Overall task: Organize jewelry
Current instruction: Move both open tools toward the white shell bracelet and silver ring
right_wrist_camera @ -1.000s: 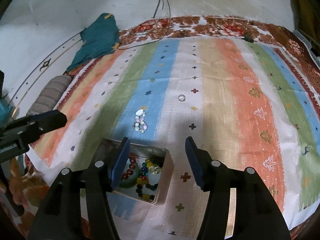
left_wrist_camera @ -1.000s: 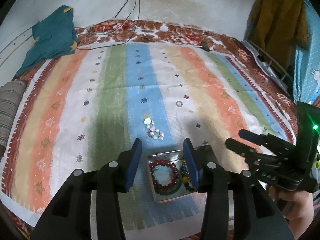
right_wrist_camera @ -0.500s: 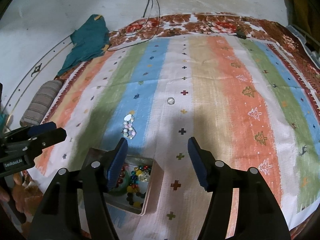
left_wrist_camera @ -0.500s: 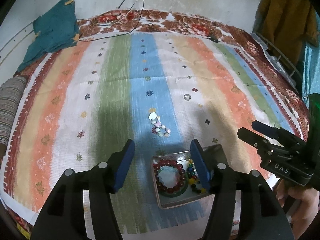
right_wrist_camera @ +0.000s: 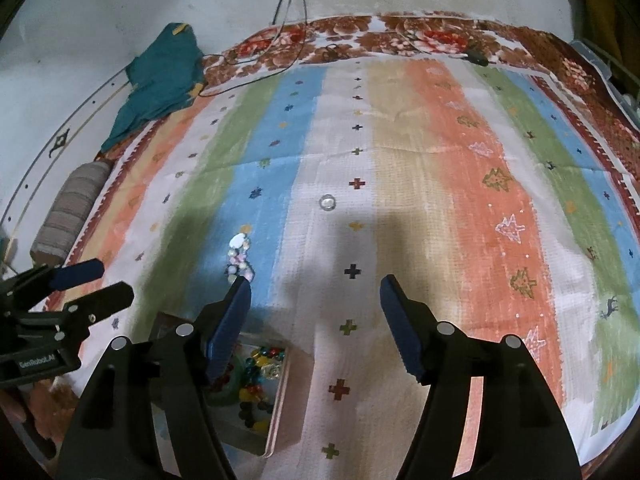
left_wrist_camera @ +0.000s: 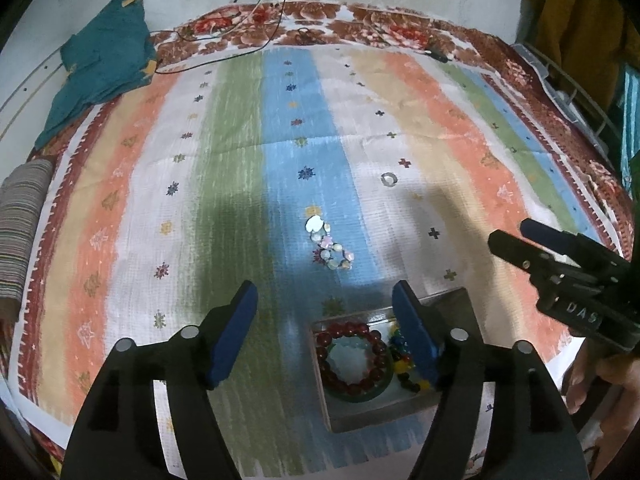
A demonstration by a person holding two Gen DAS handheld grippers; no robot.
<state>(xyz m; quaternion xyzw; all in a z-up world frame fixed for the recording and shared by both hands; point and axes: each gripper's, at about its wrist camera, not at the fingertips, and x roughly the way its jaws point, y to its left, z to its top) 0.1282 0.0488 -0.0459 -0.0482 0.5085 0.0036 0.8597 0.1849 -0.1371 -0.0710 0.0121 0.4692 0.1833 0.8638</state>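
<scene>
Jewelry everywhere on this striped cloth [left_wrist_camera: 240,168]! A shell bracelet [left_wrist_camera: 330,242] lies loose on the blue stripe, just beyond the tray [left_wrist_camera: 332,420], and a small ring [left_wrist_camera: 389,179] sits alone on the white stripe further out, well apart from everything else. Inside the tray, a red bead bracelet [left_wrist_camera: 350,354] circles over a green bangle [left_wrist_camera: 360,396], with a jumble of coloured beads [right_wrist_camera: 260,376] packed along the side.

The left gripper [left_wrist_camera: 325,304] hangs above the near edge of the cloth, jaws spread wide and holding nothing, its right finger over the tray's edge. The right gripper [right_wrist_camera: 316,300] hovers beside it, also gaping wide and empty, the tray under its left finger and the ring straight ahead between the two.

Out at the edges, a teal garment [left_wrist_camera: 100,64] is crumpled at the far left corner, a striped bolster [left_wrist_camera: 20,216] lies along the left side, and cables [right_wrist_camera: 288,4] trail down the wall onto the floral border.
</scene>
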